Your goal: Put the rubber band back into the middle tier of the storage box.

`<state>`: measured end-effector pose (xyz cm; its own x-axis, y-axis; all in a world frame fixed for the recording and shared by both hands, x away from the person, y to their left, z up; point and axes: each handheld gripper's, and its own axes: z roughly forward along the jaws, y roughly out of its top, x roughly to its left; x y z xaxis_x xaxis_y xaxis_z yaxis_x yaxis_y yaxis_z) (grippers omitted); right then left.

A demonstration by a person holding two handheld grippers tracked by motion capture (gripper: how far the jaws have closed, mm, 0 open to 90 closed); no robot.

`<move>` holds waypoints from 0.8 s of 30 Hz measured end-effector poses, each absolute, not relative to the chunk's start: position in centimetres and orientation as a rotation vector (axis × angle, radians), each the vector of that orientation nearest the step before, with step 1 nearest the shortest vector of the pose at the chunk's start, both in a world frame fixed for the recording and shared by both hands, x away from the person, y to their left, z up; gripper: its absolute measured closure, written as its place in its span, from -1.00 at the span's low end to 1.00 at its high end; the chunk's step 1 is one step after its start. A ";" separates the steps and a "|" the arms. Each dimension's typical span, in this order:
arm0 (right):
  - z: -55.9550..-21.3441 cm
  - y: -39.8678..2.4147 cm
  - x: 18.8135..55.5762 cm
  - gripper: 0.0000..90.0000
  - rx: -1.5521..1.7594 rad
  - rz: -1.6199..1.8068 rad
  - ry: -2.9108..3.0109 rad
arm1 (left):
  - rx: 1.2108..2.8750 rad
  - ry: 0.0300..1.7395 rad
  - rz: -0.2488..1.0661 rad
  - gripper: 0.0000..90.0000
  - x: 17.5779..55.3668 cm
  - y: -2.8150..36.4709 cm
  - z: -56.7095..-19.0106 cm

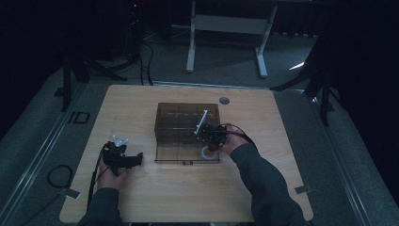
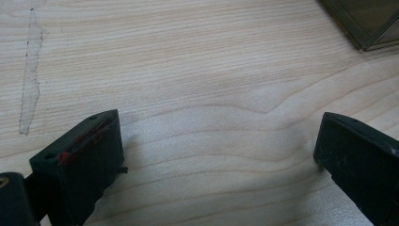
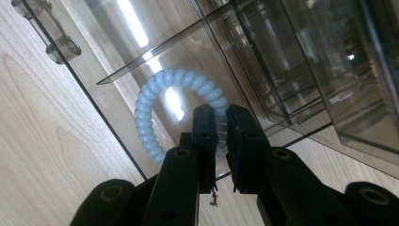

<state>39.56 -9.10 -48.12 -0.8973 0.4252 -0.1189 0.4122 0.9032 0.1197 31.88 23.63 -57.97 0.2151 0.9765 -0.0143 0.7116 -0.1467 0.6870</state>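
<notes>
Pale-blue spiral hair tie (image 3: 175,109) pinched between right gripper (image 3: 221,123) jaws inside smoky clear organizer box (image 1: 187,123) | left gripper (image 2: 214,155) spread wide over wooden table (image 2: 188,70)

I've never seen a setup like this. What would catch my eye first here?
Probably the smoky transparent organizer box in the middle of the wooden table, with its divided compartments. The right gripper reaches into its near right corner, jaws pinched on a pale blue spiral hair tie lying in a front compartment. The left gripper rests open over bare wood, left of the box.
</notes>
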 end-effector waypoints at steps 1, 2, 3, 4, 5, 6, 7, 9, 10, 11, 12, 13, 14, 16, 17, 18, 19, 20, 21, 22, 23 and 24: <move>-48.2 -9.1 39.6 0.81 0.647 0.140 2.924 | 1.926 1.556 0.604 -0.96 31.9 23.6 -58.0; -48.3 -9.1 39.6 0.81 0.648 0.140 2.926 | 1.925 1.556 0.604 -0.96 31.9 23.6 -58.0; -48.4 -9.1 39.6 0.81 0.650 0.139 2.927 | 1.926 1.556 0.604 -0.96 31.9 23.6 -58.0; -48.5 -9.1 39.6 0.81 0.651 0.138 2.928 | 1.926 1.556 0.604 -0.96 31.9 23.6 -58.0; -48.5 -9.1 39.6 0.81 0.651 0.137 2.929 | 1.926 1.556 0.604 -0.96 31.9 23.6 -58.0; -48.6 -9.2 39.6 0.81 0.652 0.138 2.930 | 1.926 1.556 0.604 -0.96 31.9 23.6 -58.0; -48.6 -9.2 39.5 0.81 0.654 0.136 2.931 | 1.925 1.556 0.604 -0.96 31.9 23.6 -58.0; -48.7 -9.2 39.5 0.81 0.654 0.135 2.931 | 1.926 1.556 0.604 -0.96 31.9 23.6 -58.0; -48.8 -9.3 39.5 0.81 0.653 0.134 2.931 | 1.926 1.556 0.604 -0.96 31.9 23.6 -58.0; -48.8 -9.3 39.5 0.81 0.657 0.134 2.930 | 1.926 1.556 0.604 -0.96 31.9 23.6 -58.0; -48.8 -9.3 39.5 0.81 0.657 0.133 2.930 | 1.925 1.557 0.603 -0.96 31.9 23.6 -58.0; -48.8 -9.3 39.5 0.81 0.654 0.131 2.930 | 1.926 1.556 0.604 -0.96 31.9 23.6 -58.0; -48.9 -9.3 39.5 0.81 0.655 0.129 2.929 | 1.926 1.556 0.604 -0.96 31.9 23.6 -58.0; -48.9 -9.4 39.4 0.81 0.654 0.128 2.928 | 1.926 1.556 0.604 -0.96 31.9 23.6 -58.0; -49.0 -9.4 39.4 0.81 0.653 0.128 2.928 | 1.926 1.556 0.604 -0.96 31.9 23.6 -58.0; -49.0 -9.4 39.4 0.81 0.654 0.128 2.928 | 1.926 1.556 0.603 -0.96 31.9 23.6 -58.0; -49.0 -9.4 39.4 0.81 0.654 0.131 2.928 | 1.926 1.556 0.604 -0.96 31.9 23.6 -58.0; -49.1 -9.4 39.4 0.81 0.652 0.128 2.927 | 1.925 1.557 0.603 -0.96 31.9 23.6 -58.0; -49.1 -9.4 39.5 0.81 0.650 0.126 2.928 | 1.926 1.556 0.604 -0.96 31.9 23.6 -58.0; -49.1 -9.4 39.5 0.81 0.649 0.127 2.927 | 1.925 1.556 0.604 -0.96 31.9 23.6 -58.0; -49.1 -9.4 39.4 0.81 0.653 0.129 2.926 | 1.926 1.556 0.604 -0.96 31.9 23.6 -58.0; -49.0 -9.3 39.4 0.81 0.652 0.132 2.925 | 1.925 1.557 0.603 -0.96 31.9 23.6 -58.0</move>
<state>39.43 -9.34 -49.05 -0.8959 0.4280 -0.1189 0.4156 0.9021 0.1159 31.89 23.63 -57.97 0.2151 0.9765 -0.0143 0.7118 -0.1467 0.6869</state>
